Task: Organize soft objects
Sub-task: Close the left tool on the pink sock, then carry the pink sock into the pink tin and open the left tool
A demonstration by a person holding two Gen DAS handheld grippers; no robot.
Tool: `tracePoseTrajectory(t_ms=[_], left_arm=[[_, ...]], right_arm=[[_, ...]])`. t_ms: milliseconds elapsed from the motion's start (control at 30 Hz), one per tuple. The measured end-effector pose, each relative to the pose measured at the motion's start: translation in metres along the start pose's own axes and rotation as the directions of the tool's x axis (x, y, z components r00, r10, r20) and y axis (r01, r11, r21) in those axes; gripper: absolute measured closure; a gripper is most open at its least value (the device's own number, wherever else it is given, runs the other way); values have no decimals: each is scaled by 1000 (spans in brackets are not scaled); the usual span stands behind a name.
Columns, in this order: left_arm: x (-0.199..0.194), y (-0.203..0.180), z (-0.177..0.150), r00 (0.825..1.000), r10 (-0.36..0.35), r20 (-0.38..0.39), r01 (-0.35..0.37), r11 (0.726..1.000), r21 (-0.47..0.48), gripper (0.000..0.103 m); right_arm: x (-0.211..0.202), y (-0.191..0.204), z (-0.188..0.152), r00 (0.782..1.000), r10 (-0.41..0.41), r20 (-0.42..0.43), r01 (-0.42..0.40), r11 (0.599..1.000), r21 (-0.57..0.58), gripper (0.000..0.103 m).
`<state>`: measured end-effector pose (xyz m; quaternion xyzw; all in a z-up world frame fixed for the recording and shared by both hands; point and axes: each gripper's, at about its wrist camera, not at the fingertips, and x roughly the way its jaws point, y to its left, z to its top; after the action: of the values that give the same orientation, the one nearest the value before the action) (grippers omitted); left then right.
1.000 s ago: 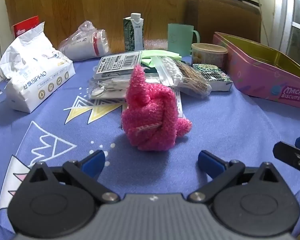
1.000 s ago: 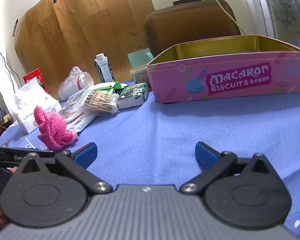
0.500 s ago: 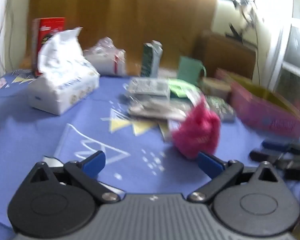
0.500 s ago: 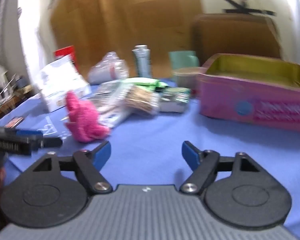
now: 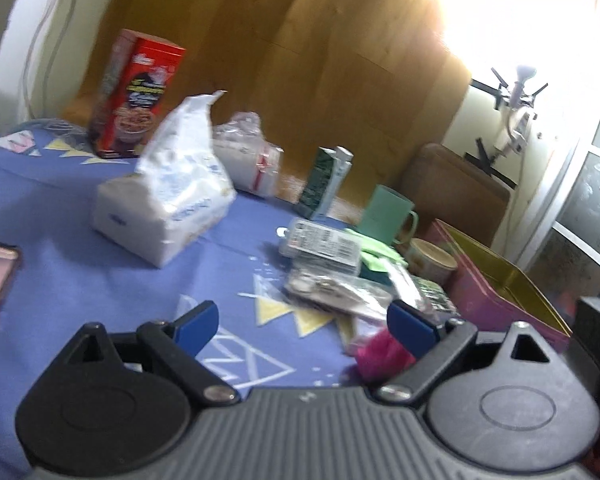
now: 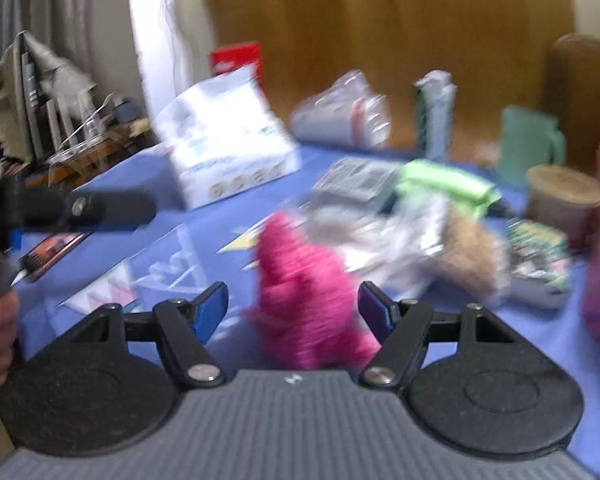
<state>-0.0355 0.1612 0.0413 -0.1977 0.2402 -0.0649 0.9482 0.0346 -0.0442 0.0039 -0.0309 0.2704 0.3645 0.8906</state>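
A fuzzy pink knotted cloth (image 6: pixel 304 292) lies on the blue tablecloth (image 6: pixel 148 236). My right gripper (image 6: pixel 293 310) is open, and the pink cloth sits between its blue fingertips, close in; the view is blurred and I cannot tell if they touch it. My left gripper (image 5: pixel 306 326) is open and empty, raised and turned left. In the left wrist view the pink cloth (image 5: pixel 380 354) shows only partly, behind the right fingertip (image 5: pixel 410 328). The left gripper's black body also shows at the left of the right wrist view (image 6: pixel 68 210).
A white tissue pack (image 5: pixel 168 200), red box (image 5: pixel 138 94), plastic-wrapped cups (image 5: pixel 248 160), green carton (image 5: pixel 326 182), green mug (image 5: pixel 390 214), packets (image 5: pixel 332 276), a small tub (image 5: pixel 432 258) and the pink biscuit tin (image 5: pixel 500 300) crowd the back and right. A phone (image 6: pixel 50 254) lies at left.
My right gripper has swung left and closed in, so the pink cloth now sits between its fingers. My left gripper has lifted and turned left, away from the cloth.
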Motion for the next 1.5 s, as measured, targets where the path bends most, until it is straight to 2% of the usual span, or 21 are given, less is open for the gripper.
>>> tracePoseTrajectory(t_ms=[67, 167, 333, 433, 533, 633, 700, 800, 933, 1000, 1200, 1333, 1433, 1500], left_arm=[[-3, 9, -3, 1000, -3, -7, 3, 1000, -6, 9], [-4, 20, -10, 999, -30, -33, 29, 999, -20, 9], [-3, 18, -23, 992, -107, -62, 106, 994, -22, 7], [-1, 4, -25, 983, -166, -76, 168, 986, 15, 6], [7, -15, -29, 969, -220, -111, 228, 972, 61, 6], [22, -31, -37, 961, -224, -164, 238, 968, 74, 18], [34, -39, -42, 952, -218, -216, 238, 969, 73, 40], [40, -51, -44, 957, -188, -222, 217, 970, 112, 44], [42, -69, -35, 952, -222, -209, 255, 956, 145, 45], [46, -86, -28, 949, -245, -198, 281, 943, 177, 45], [78, -149, -14, 934, -303, -188, 346, 899, 268, 45], [102, -199, -4, 920, -349, -180, 391, 858, 334, 45], [122, -238, 6, 908, -382, -171, 419, 828, 373, 45], [134, -257, 10, 905, -393, -161, 424, 823, 378, 39]], right_arm=[[-3, 21, -8, 999, 46, -4, -46, 996, -73, 28], [-19, 47, -20, 997, 73, 21, -68, 982, -178, 28], [-40, 50, -26, 993, 114, 32, -109, 984, -138, 25], [-48, 45, -31, 993, 110, 38, -104, 985, -139, 19], [-39, 37, -29, 995, 97, 3, -96, 988, -118, 19], [-25, 30, -34, 993, 106, -50, -110, 991, -73, 20], [-20, 29, -38, 992, 116, -57, -119, 991, -54, 20], [-24, 34, -39, 991, 130, -41, -133, 989, -70, 39], [-34, 36, -41, 998, 64, 9, -63, 993, -105, 40], [-42, 25, -40, 998, 38, 55, -33, 996, -78, 40], [-70, -15, -34, 981, -98, 168, 99, 995, 2, 40], [-90, -46, -26, 948, -222, 227, 225, 974, 14, 39], [-104, -70, -19, 905, -325, 276, 338, 941, -1, 39], [-111, -88, -14, 870, -392, 299, 409, 912, 5, 39]])
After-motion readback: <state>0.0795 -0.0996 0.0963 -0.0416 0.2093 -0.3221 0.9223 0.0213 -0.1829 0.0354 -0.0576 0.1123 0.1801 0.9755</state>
